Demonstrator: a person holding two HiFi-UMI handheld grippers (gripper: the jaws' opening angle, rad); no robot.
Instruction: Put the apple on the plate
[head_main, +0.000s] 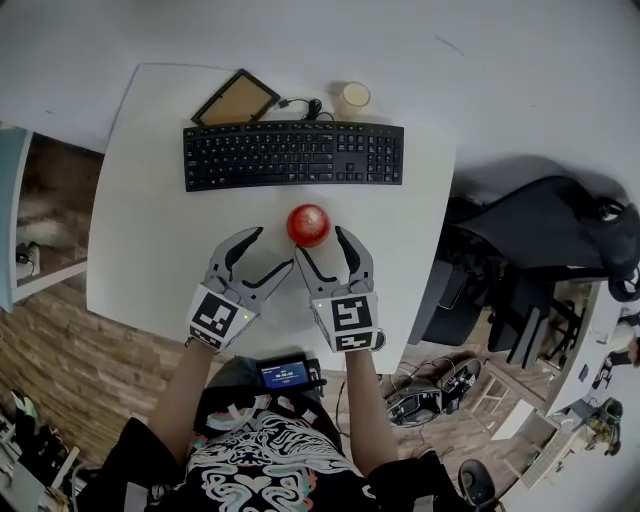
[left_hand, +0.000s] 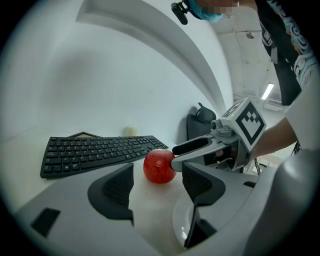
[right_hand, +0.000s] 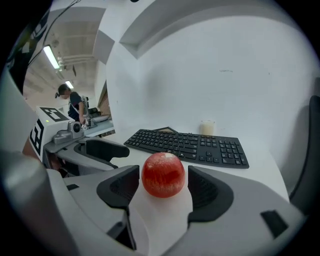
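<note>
The red apple (head_main: 308, 225) sits on the white table (head_main: 150, 250) in front of the keyboard. My right gripper (head_main: 322, 245) stands open just behind it; in the right gripper view the apple (right_hand: 163, 175) lies between the two pads with a gap on each side. My left gripper (head_main: 268, 250) is open beside it, to the left, with nothing between its jaws; the apple (left_hand: 159, 166) lies just beyond its tips. A curved white rim, perhaps the plate (left_hand: 181, 225), shows low in the left gripper view under the right jaw.
A black keyboard (head_main: 293, 155) lies across the table behind the apple, with a brown framed board (head_main: 236, 98) and a pale cup (head_main: 353, 97) beyond it. A black chair (head_main: 540, 230) stands off the table's right edge.
</note>
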